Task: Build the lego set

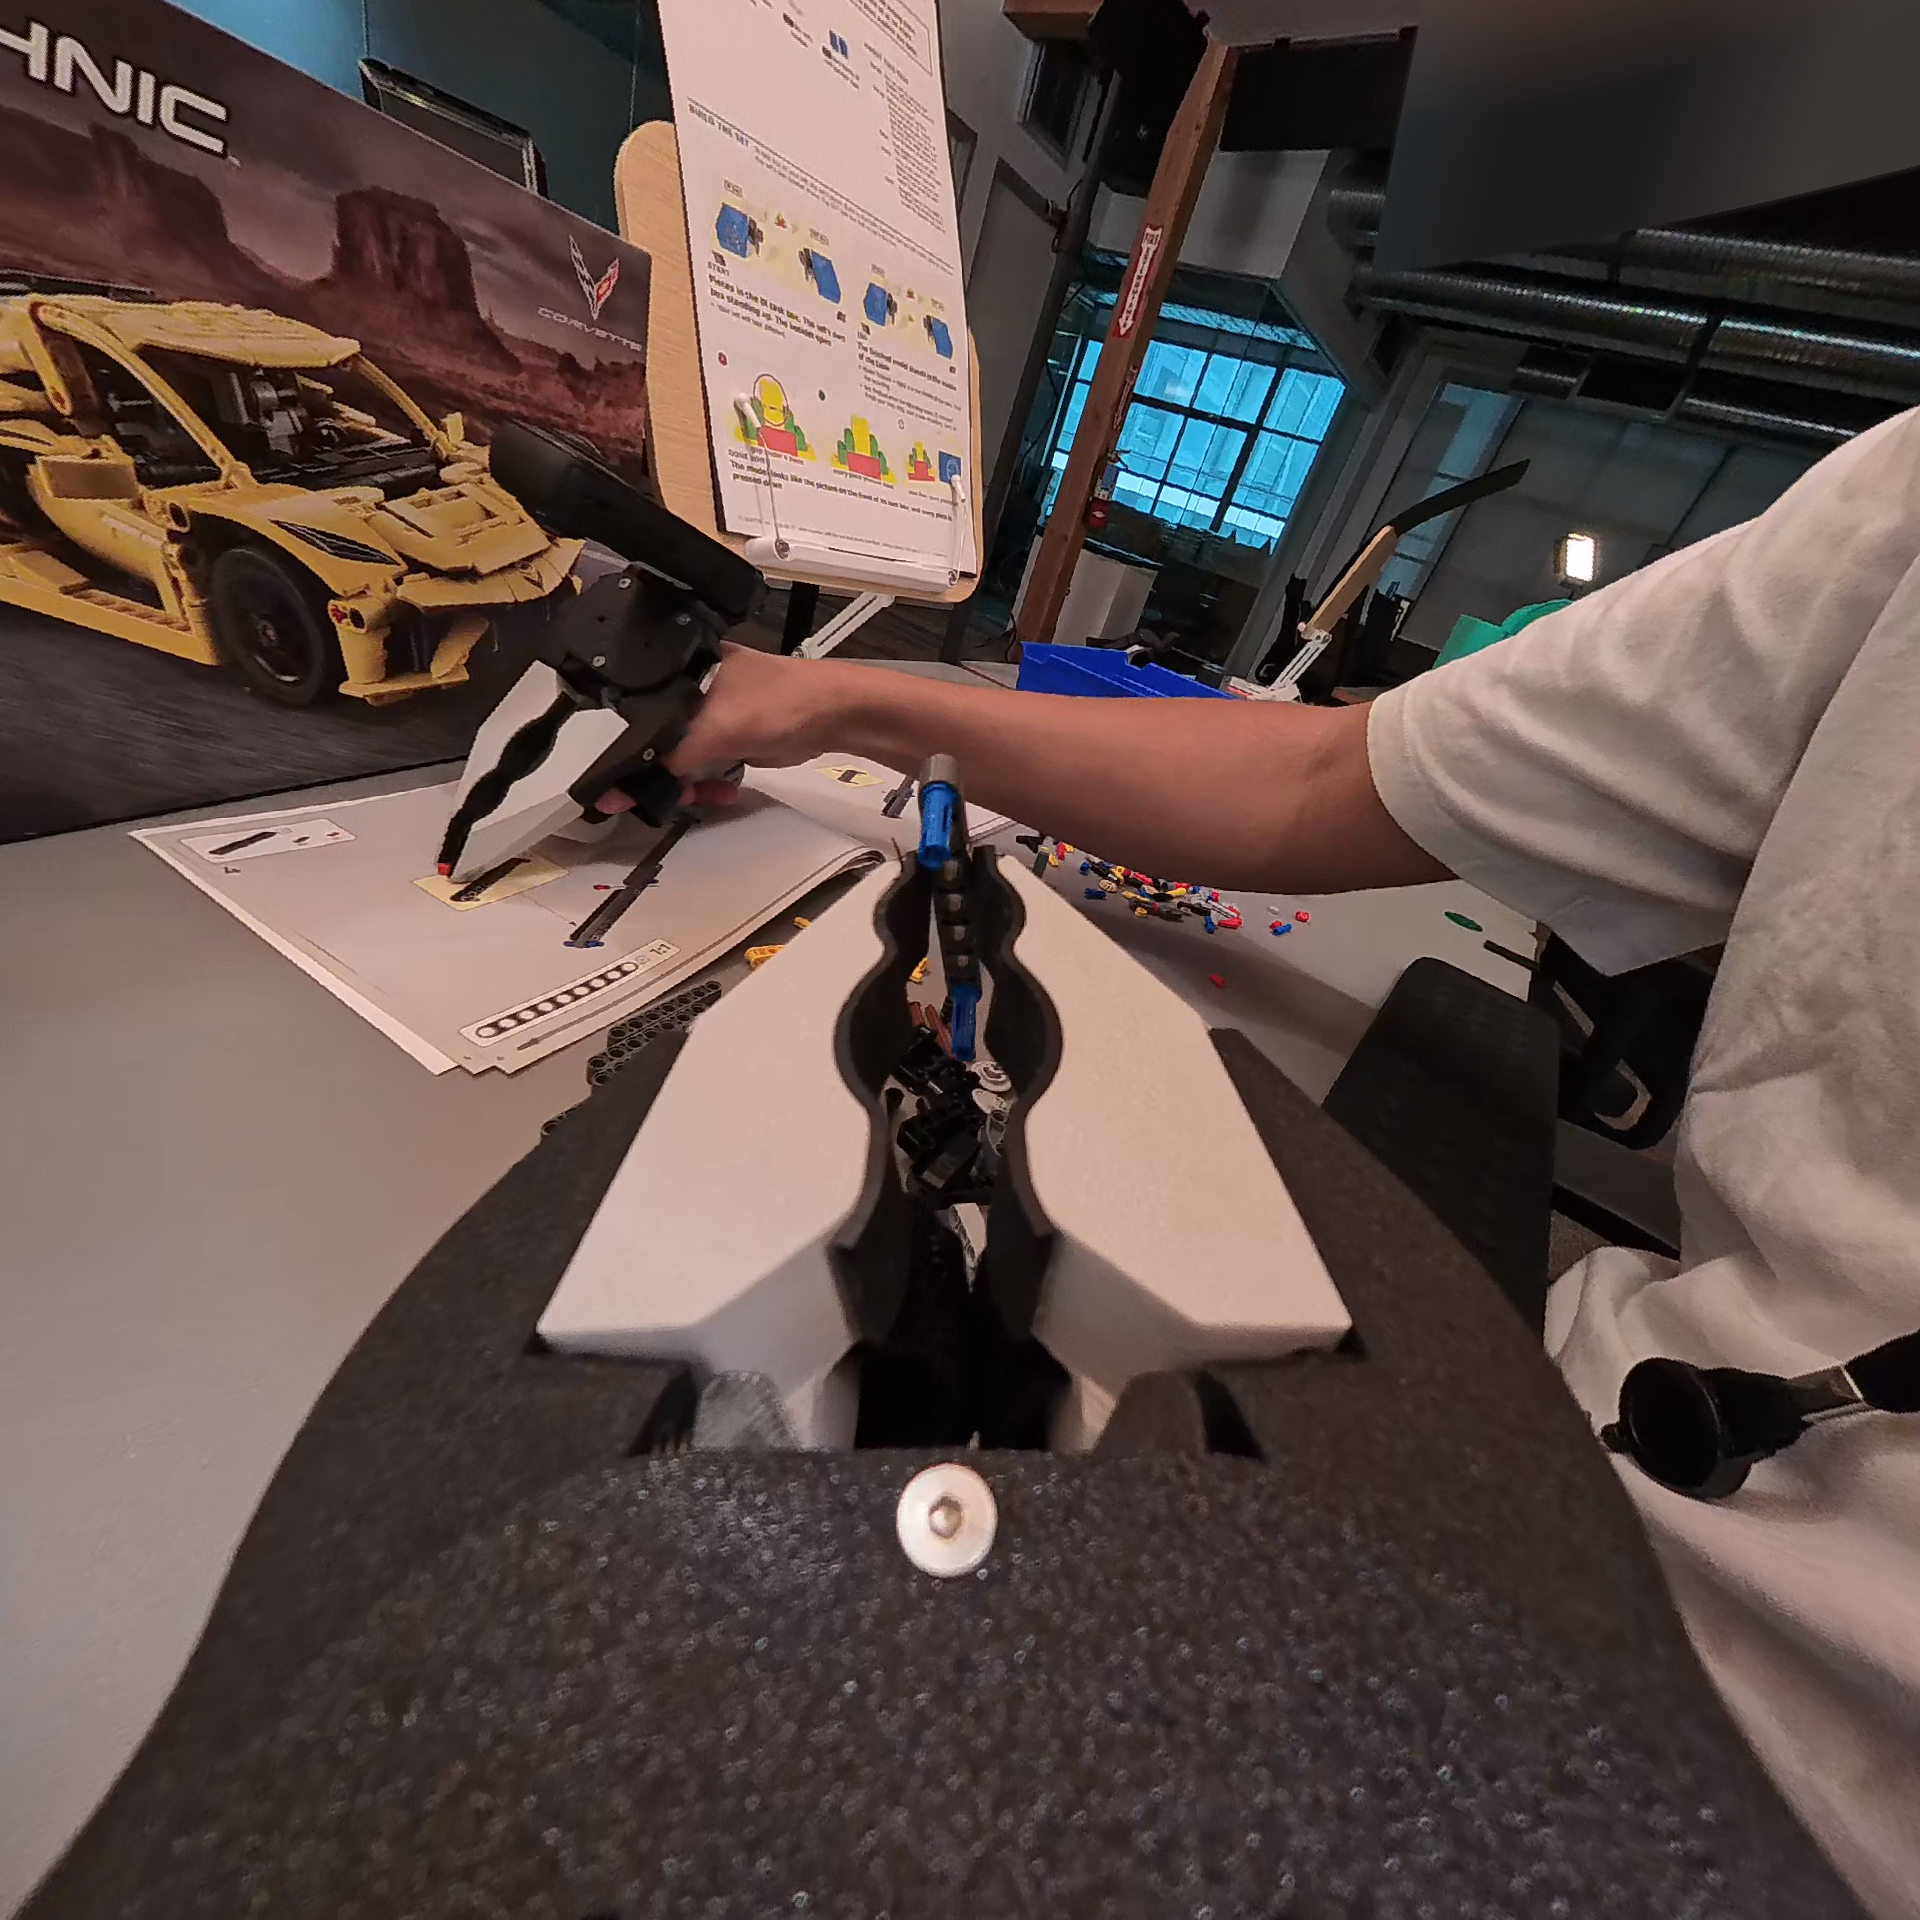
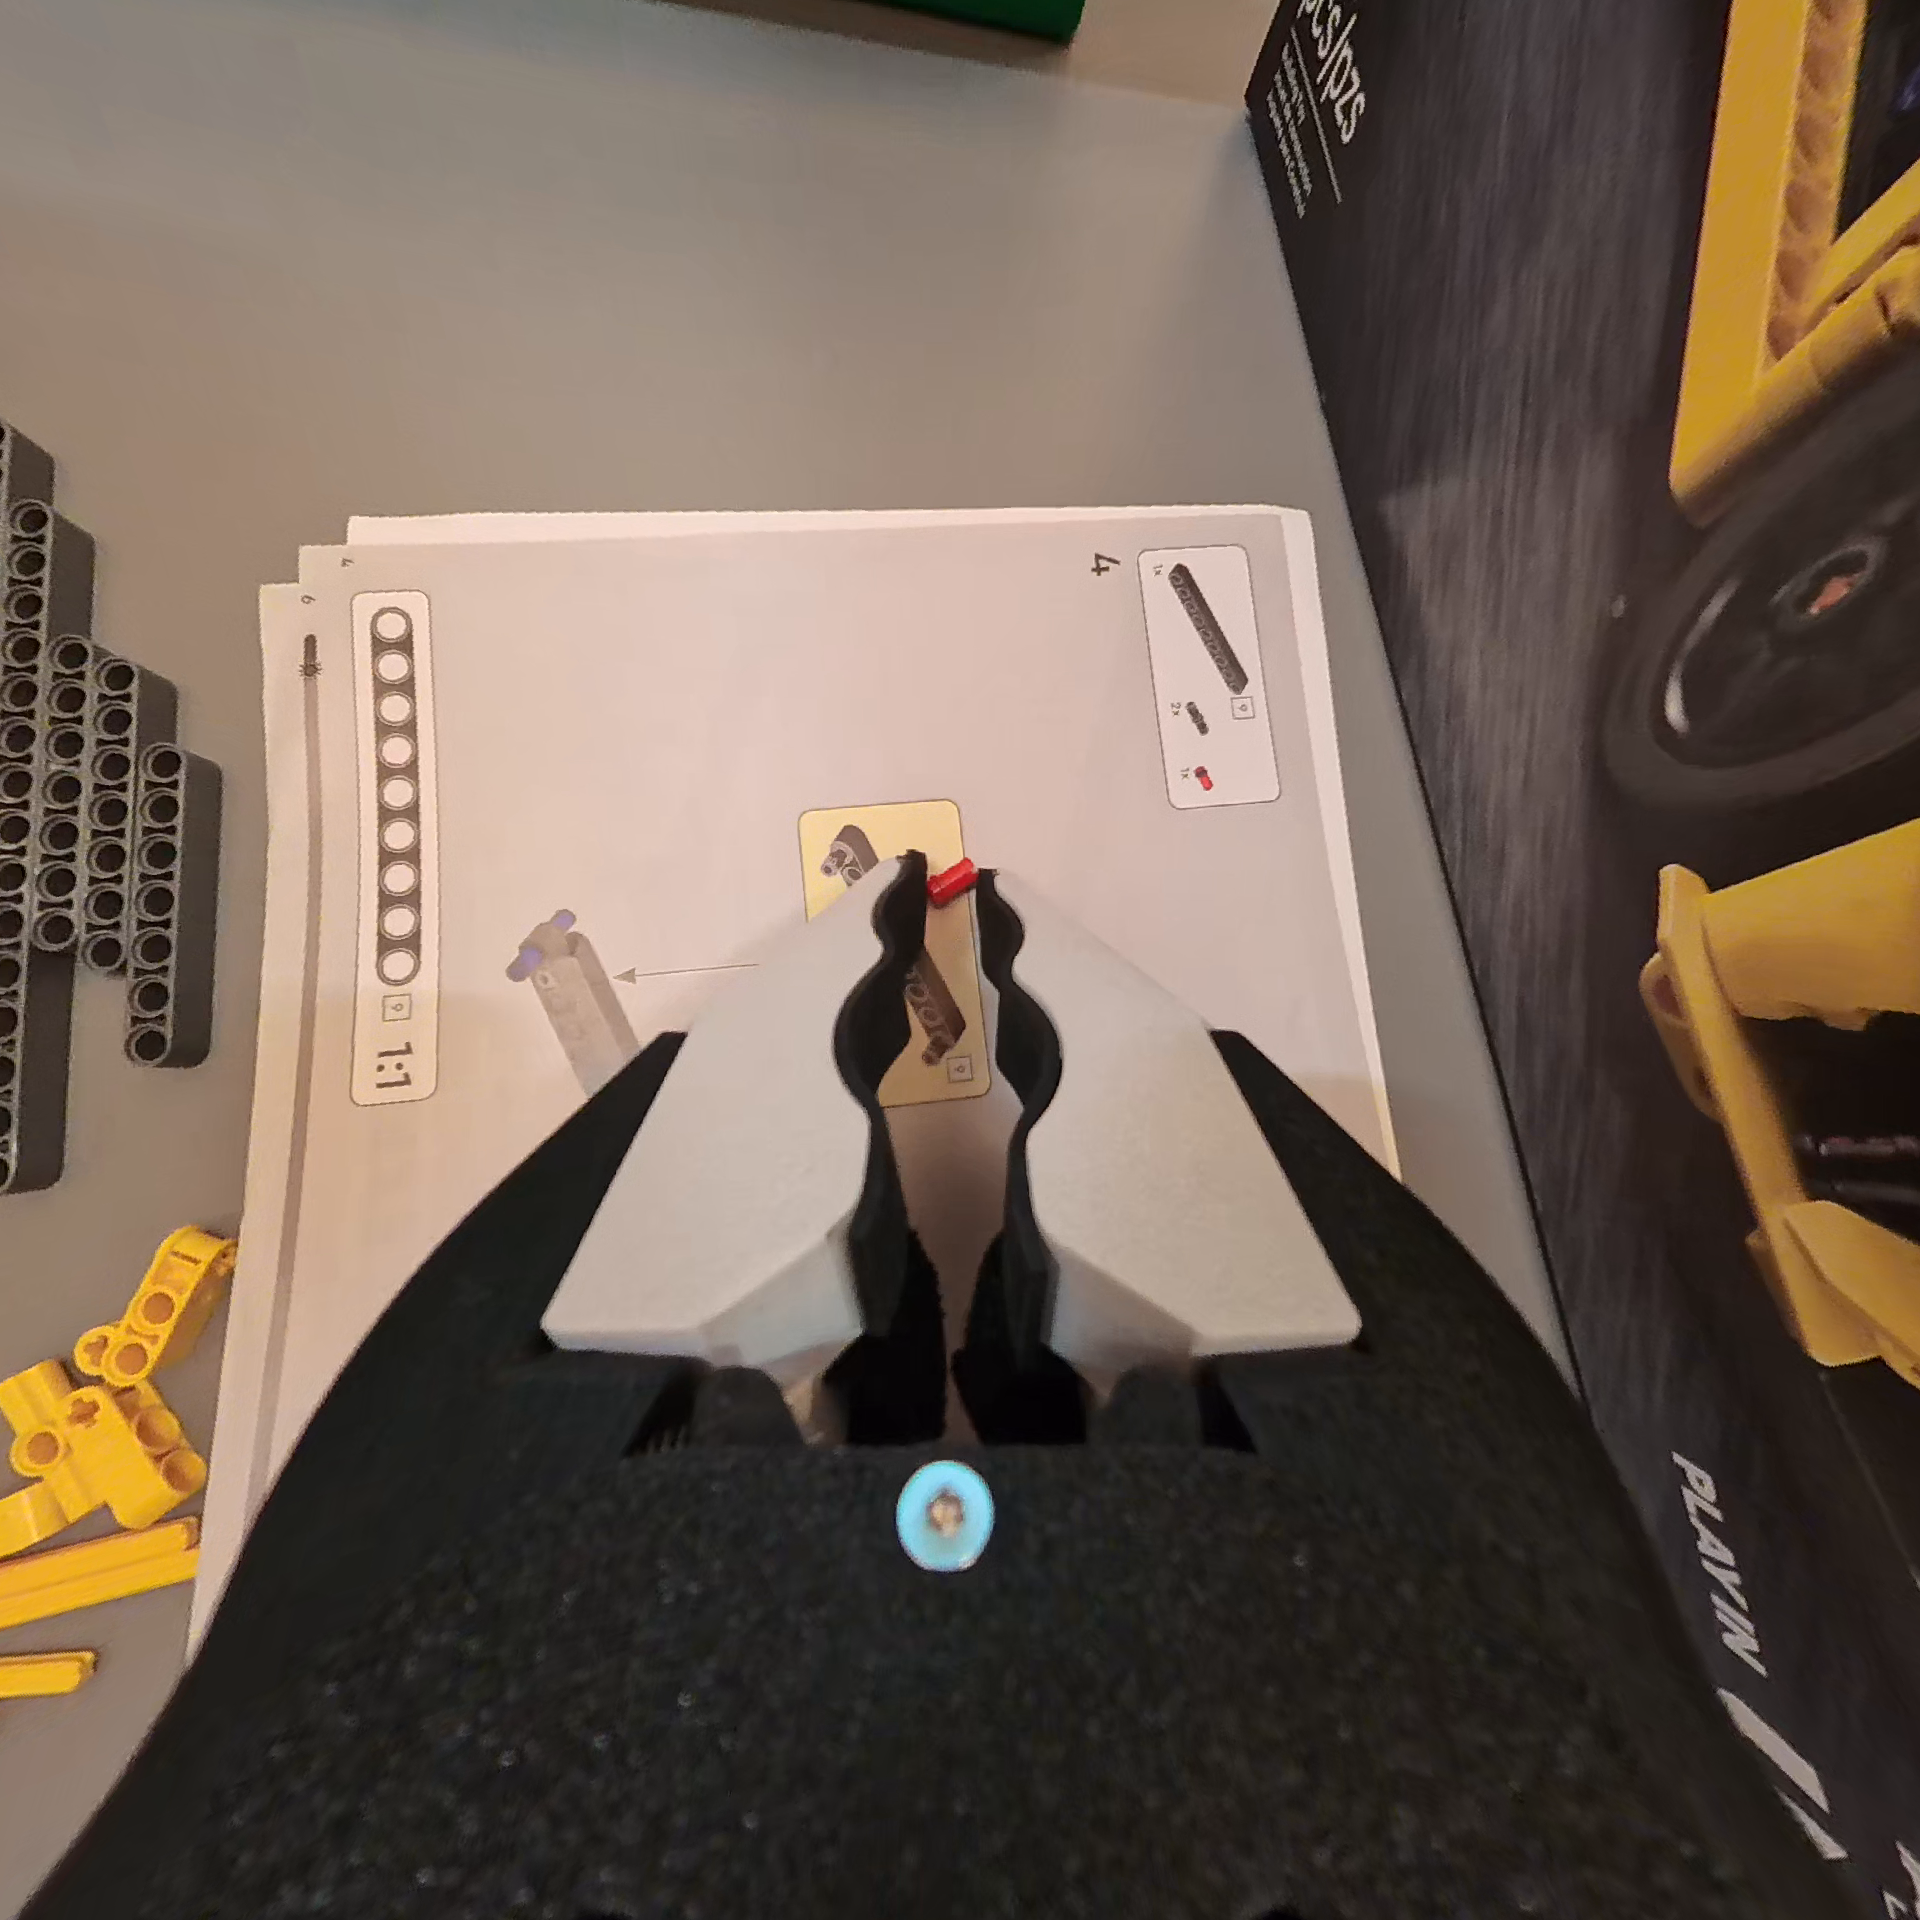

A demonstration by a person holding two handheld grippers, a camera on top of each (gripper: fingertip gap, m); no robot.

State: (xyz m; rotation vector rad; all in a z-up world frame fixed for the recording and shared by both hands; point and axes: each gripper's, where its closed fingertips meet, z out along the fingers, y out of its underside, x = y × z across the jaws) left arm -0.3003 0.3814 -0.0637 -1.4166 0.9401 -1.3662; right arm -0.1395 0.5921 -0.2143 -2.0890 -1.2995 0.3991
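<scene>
Grey table (image 2: pixel 727 260) in a workshop, instruction booklet (image 2: pixel 727 675) open. Left gripper (image 1: pixel 951 862) clamps a black beam with blue pins (image 1: pixel 940 821); right gripper (image 2: pixel 948 868) pinches a red pin (image 2: pixel 948 883).

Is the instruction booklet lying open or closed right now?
Open. The instruction booklet lies flat on the table, printed pages facing up, with the right gripper and red pin over it.

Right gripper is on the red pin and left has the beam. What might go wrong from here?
1. The small red pin sits at the very tips of the right gripper; it may pop out or twist.
2. The black beam with blue pins stands tall in the left gripper; pushing may pivot it.
3. The pin rests on the instruction booklet, which may slide.
</scene>
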